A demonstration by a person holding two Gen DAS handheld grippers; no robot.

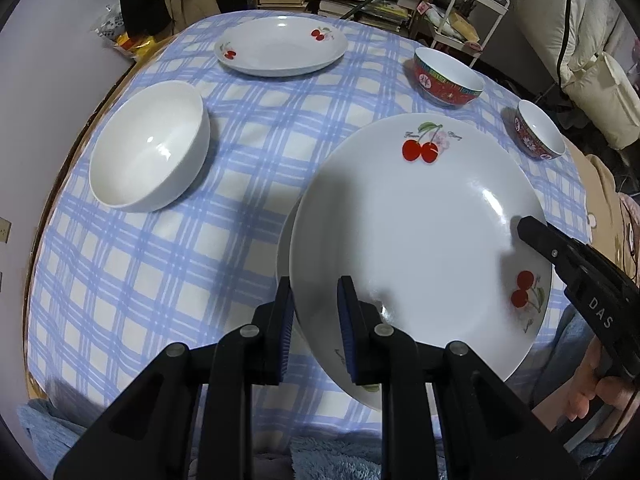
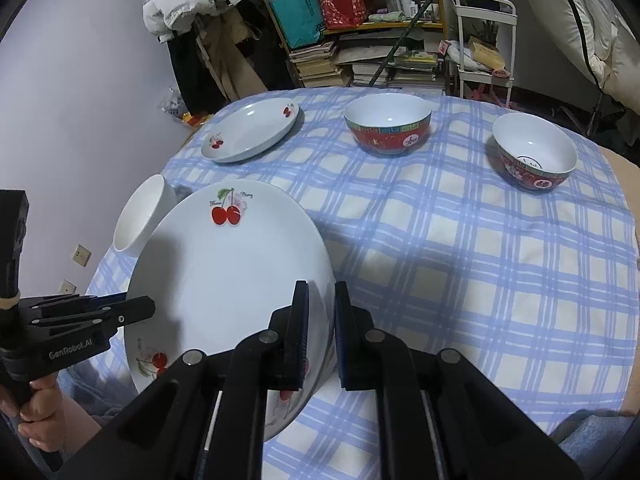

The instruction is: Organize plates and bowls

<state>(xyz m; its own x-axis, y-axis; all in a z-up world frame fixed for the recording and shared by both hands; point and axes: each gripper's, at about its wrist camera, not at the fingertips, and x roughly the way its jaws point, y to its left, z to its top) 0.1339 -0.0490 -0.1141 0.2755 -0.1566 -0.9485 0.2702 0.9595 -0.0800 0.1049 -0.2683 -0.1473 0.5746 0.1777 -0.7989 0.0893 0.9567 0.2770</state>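
Note:
A large white cherry plate (image 1: 420, 236) (image 2: 228, 276) is held above the checked table between both grippers. My left gripper (image 1: 316, 328) is shut on its near-left rim, and it shows at the left of the right wrist view (image 2: 136, 308). My right gripper (image 2: 320, 336) is shut on its right rim; its finger shows in the left wrist view (image 1: 532, 232). Another plate edge (image 1: 285, 248) shows just under the held plate. A second cherry plate (image 1: 280, 46) (image 2: 252, 130) lies at the far side. A white bowl (image 1: 150, 146) (image 2: 140, 214) sits left.
Two red patterned bowls stand at the right: a larger one (image 1: 446, 78) (image 2: 387, 124) and a smaller one (image 1: 538, 132) (image 2: 534, 152). The blue checked tablecloth (image 1: 160, 280) (image 2: 480, 280) covers a round table. Bookshelves and a white cart (image 2: 484, 40) stand behind.

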